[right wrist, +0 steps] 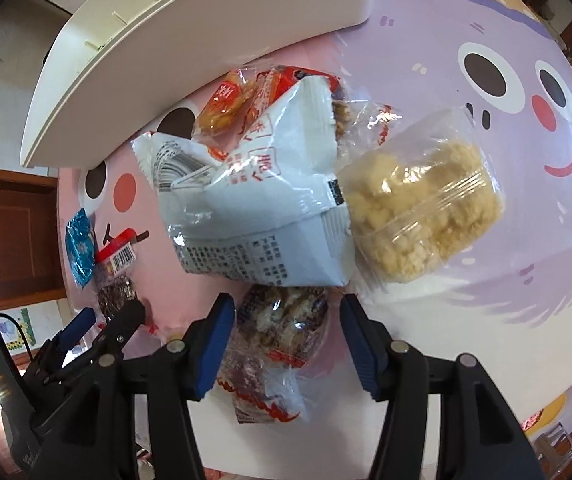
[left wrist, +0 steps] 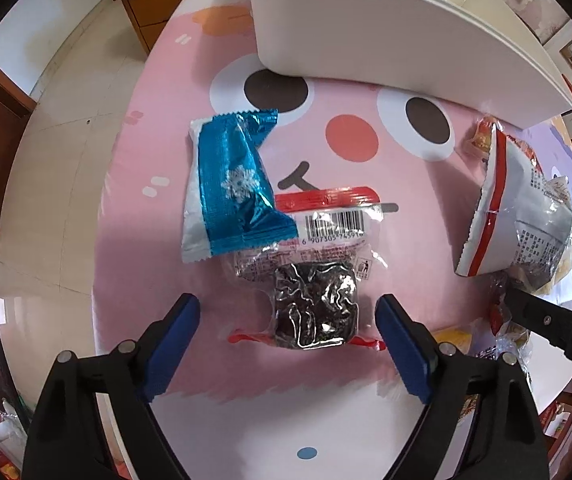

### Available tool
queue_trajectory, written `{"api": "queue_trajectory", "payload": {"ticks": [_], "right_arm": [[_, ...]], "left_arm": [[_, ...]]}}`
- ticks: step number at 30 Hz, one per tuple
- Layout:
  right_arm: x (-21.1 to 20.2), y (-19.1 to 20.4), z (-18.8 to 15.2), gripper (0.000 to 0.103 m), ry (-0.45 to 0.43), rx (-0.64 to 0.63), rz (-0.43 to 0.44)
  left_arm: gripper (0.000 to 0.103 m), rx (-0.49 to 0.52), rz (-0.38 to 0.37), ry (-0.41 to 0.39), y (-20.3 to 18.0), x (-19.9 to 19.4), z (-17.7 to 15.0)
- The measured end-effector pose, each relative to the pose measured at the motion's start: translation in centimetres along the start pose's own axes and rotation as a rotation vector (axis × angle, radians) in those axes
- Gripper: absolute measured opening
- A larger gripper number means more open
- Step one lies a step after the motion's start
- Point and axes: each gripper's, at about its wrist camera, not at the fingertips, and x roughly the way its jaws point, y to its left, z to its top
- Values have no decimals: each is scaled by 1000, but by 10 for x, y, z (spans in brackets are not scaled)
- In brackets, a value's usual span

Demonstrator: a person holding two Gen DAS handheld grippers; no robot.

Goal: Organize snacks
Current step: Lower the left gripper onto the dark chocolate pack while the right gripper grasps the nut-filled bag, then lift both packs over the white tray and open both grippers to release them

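My left gripper is open, its blue pads on either side of a clear packet of dark snack with a barcode and red ends. A blue snowflake wrapper lies partly over that packet's far left corner. My right gripper is open around a clear packet of brown nutty snack. Beyond it lie a white and red bag, a clear packet of yellow puffed snack and an orange packet. A white bin stands at the back; it also shows in the right wrist view.
The table wears a pink and lilac cartoon-face cloth. The white and red bag lies to the right in the left wrist view. The left gripper shows at the lower left of the right wrist view. A wooden cabinet stands beyond the table.
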Motion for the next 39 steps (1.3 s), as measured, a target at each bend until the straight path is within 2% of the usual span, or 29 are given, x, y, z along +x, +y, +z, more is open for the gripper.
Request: {"api": "queue_trajectory", "payload": {"ticks": [5,7,8,9,10,12,18,22,27,33,39], "right_arm": [[4,4,3,57,10,2,-10],[23,11,4,72,84,-8,-24],[23,15,3,72,62,-25,-15],[22,19,2,65,48,-44,-42],[22,22,1,58,38,-58,-57],[19,24,-1,44,28,-61,-3],[5,26,-7,43,-21,-97,44],[-17,27,-19,43,-77,-144,47],[-44,30,-32,43,-125,-194,54],[-69,14,-48,43,-166,-206,83],[-110,17,-38,43,-249,-217,117]], "left_arm": [[85,13,19,-3,-7,5,-2],[75,20,22,-11,-14,5,-2],[72,23,23,-16,-15,5,-3],[65,25,21,-21,-19,4,-4],[64,26,16,-21,-20,3,-4],[62,20,2,-20,-19,3,-3],[54,7,-20,-31,-7,-2,-9],[42,9,-61,-41,-2,-10,-21],[42,48,-117,-113,-7,-46,-38],[42,94,-178,-208,-16,-102,-49],[42,121,-222,-306,-22,-159,-30]]}}
